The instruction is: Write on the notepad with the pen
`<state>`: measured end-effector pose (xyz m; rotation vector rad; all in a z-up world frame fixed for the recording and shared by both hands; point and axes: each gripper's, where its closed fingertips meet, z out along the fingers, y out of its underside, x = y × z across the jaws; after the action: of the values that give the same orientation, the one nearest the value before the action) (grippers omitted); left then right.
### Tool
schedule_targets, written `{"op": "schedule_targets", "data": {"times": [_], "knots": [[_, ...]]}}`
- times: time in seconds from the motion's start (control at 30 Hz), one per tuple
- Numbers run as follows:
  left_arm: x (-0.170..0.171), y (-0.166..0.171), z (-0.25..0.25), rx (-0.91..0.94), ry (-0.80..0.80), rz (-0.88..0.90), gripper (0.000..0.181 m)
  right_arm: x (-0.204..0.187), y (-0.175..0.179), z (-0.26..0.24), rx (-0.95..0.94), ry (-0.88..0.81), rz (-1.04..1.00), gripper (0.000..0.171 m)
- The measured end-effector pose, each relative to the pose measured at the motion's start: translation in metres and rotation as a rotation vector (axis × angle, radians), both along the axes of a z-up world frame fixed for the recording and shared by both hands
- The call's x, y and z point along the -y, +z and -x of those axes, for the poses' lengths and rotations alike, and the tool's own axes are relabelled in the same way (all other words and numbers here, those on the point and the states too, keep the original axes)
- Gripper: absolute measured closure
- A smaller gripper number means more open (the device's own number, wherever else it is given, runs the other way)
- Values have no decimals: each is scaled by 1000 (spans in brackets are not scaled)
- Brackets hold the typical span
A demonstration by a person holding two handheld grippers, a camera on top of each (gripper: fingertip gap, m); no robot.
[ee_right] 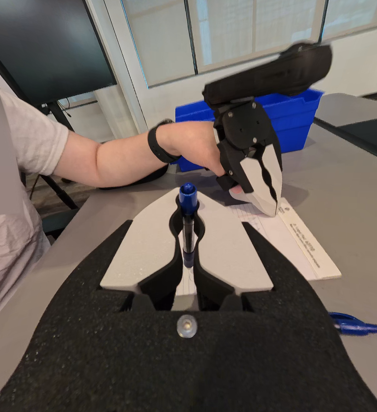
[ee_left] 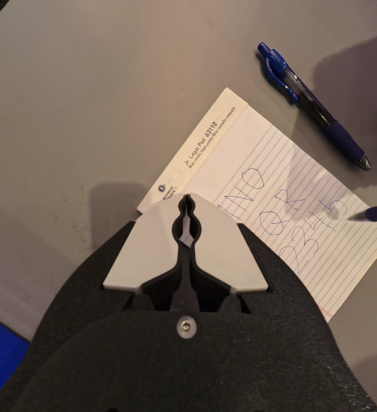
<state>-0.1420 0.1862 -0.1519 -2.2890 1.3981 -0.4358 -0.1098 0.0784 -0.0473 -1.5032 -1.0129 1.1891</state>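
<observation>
Left gripper point(ee_left: 186, 196): fingers pressed together, tips pinning the notepad point(ee_left: 294, 200) near its bound end
Pen point(ee_right: 188, 225): gripped upright in the right gripper point(ee_right: 188, 201), tip on the page, entering the left wrist view at 3 o'clock
Spare pen point(ee_left: 312, 104): at 1 o'clock
Tabletop point(ee_left: 82, 111): grey
Room: blue bin point(ee_right: 294, 124), windows

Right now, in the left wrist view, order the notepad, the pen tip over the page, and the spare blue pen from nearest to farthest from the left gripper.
1. Notepad: under the left gripper fingertips.
2. Pen tip: right, over the page.
3. Spare blue pen: upper right, on the table.
</observation>
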Motion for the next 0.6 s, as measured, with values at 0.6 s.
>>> {"op": "schedule_targets", "data": {"times": [0.6], "knots": [[0,0,0,-3,-1,0,181,-22,-4,-7,20,-144,-45,167]]}}
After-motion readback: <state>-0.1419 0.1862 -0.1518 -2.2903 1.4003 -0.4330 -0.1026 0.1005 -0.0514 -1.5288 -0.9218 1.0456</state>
